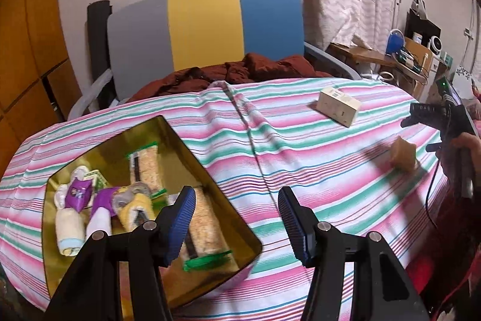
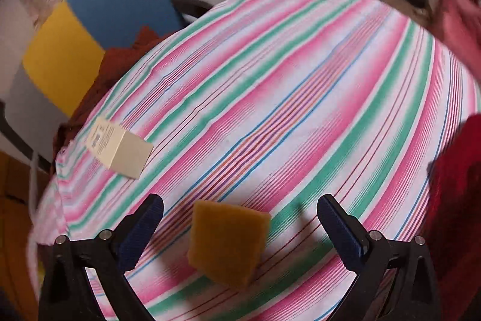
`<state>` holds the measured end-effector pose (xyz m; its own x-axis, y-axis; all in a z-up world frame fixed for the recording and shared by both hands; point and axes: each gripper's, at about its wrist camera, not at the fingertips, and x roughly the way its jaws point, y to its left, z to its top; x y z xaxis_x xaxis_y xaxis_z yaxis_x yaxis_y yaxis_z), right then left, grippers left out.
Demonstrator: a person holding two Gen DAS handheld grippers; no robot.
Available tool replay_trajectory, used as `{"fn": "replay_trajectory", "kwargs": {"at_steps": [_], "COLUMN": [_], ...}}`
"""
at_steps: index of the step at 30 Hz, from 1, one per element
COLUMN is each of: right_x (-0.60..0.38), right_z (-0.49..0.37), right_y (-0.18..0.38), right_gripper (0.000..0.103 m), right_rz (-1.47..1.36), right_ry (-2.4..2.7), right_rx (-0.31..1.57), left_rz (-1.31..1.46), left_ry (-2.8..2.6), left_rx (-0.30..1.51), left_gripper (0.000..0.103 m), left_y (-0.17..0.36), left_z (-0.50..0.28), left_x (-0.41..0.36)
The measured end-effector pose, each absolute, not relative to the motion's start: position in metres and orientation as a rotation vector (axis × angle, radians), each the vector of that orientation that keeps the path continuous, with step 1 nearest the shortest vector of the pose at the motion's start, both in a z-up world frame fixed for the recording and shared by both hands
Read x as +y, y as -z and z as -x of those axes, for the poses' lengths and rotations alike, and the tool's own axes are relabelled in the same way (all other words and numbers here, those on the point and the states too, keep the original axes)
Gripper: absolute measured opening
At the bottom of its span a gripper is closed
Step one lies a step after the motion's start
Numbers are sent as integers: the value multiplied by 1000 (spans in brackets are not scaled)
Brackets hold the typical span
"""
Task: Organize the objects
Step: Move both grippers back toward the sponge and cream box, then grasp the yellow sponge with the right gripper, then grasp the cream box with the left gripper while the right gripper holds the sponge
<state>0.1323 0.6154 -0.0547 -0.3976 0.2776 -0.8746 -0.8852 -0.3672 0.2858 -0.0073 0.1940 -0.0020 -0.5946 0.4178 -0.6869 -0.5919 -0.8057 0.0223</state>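
On the striped tablecloth [image 2: 270, 98], the yellow sponge [image 2: 228, 242] lies between the wide-spread fingers of the right gripper [image 2: 240, 233], untouched, while the left gripper [image 1: 237, 218] hangs equally wide and empty beside the gold tin [image 1: 210, 170].

Pink, green and white stripes with thin blue lines on the cloth [image 2: 300, 98]. Mustard-orange sponge [image 2: 228, 242], cream box [image 2: 120, 148]. Gold tin [image 1: 192, 152], grey-yellow-blue chair back [image 1: 204, 26].

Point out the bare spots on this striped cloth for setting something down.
Free: the wide stretch right of the cloth's centre fold, between the white box and the left tongs; also beyond the sponge. Crowded: the gold tin, full of packets.
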Motion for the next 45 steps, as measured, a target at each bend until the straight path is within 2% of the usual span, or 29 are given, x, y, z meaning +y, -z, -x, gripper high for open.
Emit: {"fn": "replay_trajectory", "kwargs": {"at_steps": [4,10,11,13,15,18,20,24,27,32,45], "right_x": [613,602,600,597,593,585,577,571,570,570,575], "right_z": [-116,-95,-93,-89,-84,-80,-76,-70,-75,-73,-80], "right_y": [68,80,81,85,80,70,60,66,64,64,57], "right_gripper": [103,100,97,68,61,60,61,61,61,62,63], "right_rz": [1091,1271,1295,1346,1345,1311,1280,1330,1313,1305,1247], "right_ry": [-1863,-1867,-1856,-1828,-1855,-1944,-1997,-1995,-2003,-2026,-2056], "right_rx": [1007,890,855,790,741,718,638,595,614,632,726], "left_rz": [945,952,955,963,974,995,1008,1012,1028,1087,1215], "left_ry": [-2329,-2277,-2269,-2255,-2241,-2219,-2197,-2168,-2145,-2116,-2076], "left_rx": [341,349,349,345,338,328,313,296,284,263,175], "left_gripper": [58,58,58,58,58,58,58,61,70,78,82], "left_y": [6,9,9,10,11,12,11,10,12,20,25], "left_z": [5,2,2,2,4,8,14,24,34,53,94], "left_x": [207,226,229,234,239,249,260,288,310,345,416]}}
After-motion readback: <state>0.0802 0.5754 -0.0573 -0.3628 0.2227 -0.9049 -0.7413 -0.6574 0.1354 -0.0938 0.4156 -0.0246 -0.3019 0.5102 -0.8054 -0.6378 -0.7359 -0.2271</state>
